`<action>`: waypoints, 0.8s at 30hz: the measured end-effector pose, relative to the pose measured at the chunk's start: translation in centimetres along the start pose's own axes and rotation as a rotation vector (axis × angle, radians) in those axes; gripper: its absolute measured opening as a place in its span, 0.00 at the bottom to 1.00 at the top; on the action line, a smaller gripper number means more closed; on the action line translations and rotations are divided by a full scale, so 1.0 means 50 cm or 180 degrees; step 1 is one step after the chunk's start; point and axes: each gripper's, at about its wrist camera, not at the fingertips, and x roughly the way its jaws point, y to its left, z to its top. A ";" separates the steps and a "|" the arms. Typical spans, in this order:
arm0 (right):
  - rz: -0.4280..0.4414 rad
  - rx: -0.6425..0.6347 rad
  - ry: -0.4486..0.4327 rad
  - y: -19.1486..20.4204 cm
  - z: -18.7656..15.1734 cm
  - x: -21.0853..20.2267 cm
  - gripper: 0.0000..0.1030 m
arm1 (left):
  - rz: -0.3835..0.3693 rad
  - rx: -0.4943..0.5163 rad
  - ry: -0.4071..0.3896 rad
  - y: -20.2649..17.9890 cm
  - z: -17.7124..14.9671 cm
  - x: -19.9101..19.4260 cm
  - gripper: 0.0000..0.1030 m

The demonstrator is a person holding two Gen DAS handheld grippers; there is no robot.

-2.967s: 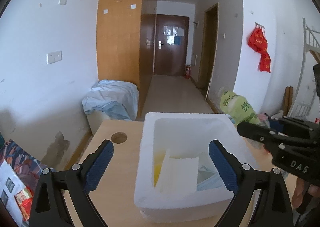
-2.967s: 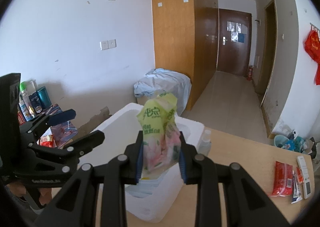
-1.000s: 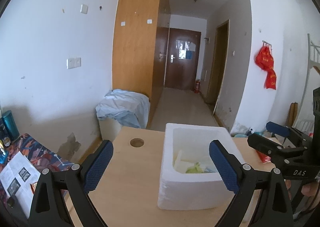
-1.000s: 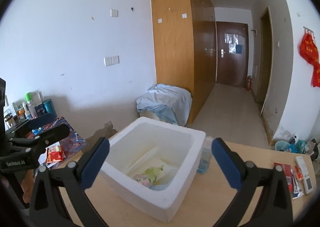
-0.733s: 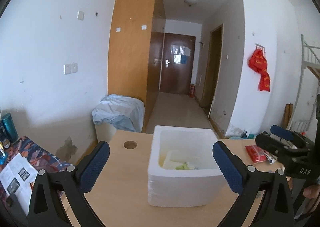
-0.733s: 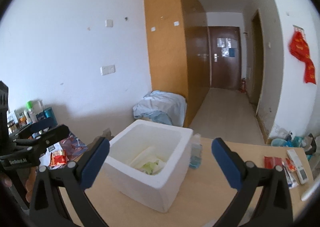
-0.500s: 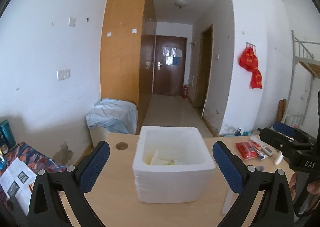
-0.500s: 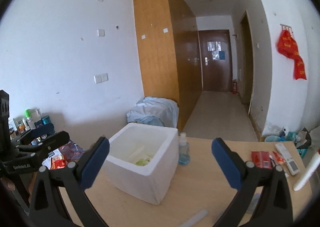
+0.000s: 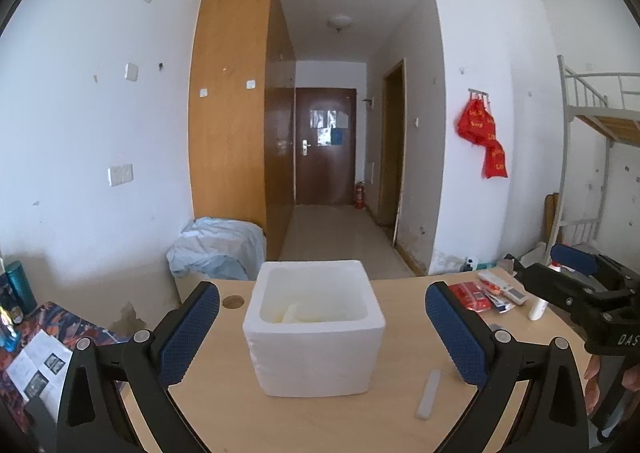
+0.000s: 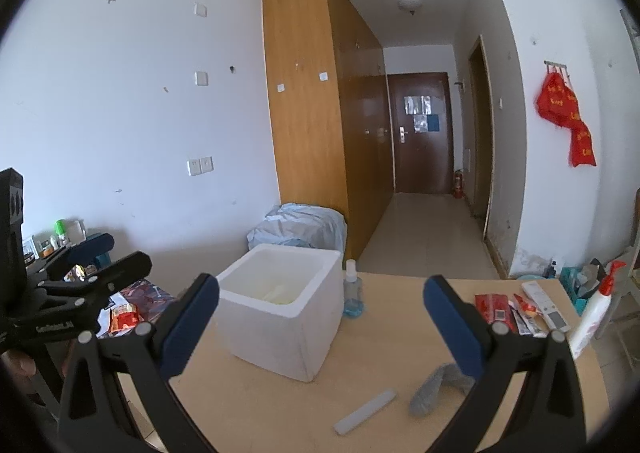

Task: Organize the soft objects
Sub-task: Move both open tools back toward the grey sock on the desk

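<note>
Both tongs gape empty; grey cloth (image 10: 436, 387) lies low-right on the counter (image 10: 400, 333), right tongs (image 10: 320, 323) nearer (foam box (image 10: 280, 317) sits left).

Wooden table (image 10: 400, 337) carries a clear bottle of blue liquid (image 10: 353, 295), a white remote control (image 10: 546, 307), a white pump bottle with red nozzle (image 10: 594, 311) and a pale flat strip (image 10: 365, 411). Red bags (image 9: 482, 133) hang on the right wall. Dark door (image 9: 325, 147) closes the corridor; fire extinguisher (image 9: 360, 195) beside it.
</note>
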 end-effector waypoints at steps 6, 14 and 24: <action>-0.0105 -0.0059 -0.0097 0.000 -0.012 -0.049 1.00 | -0.0119 0.0069 -0.0054 -0.034 -0.004 -0.025 1.00; -0.0303 0.0001 -0.0185 -0.026 -0.031 -0.095 1.00 | -0.0189 0.0177 -0.0127 -0.082 -0.015 -0.030 1.00; -0.0466 0.0118 -0.0237 -0.057 -0.062 -0.115 1.00 | -0.0480 0.0274 -0.0125 -0.134 -0.061 -0.014 1.00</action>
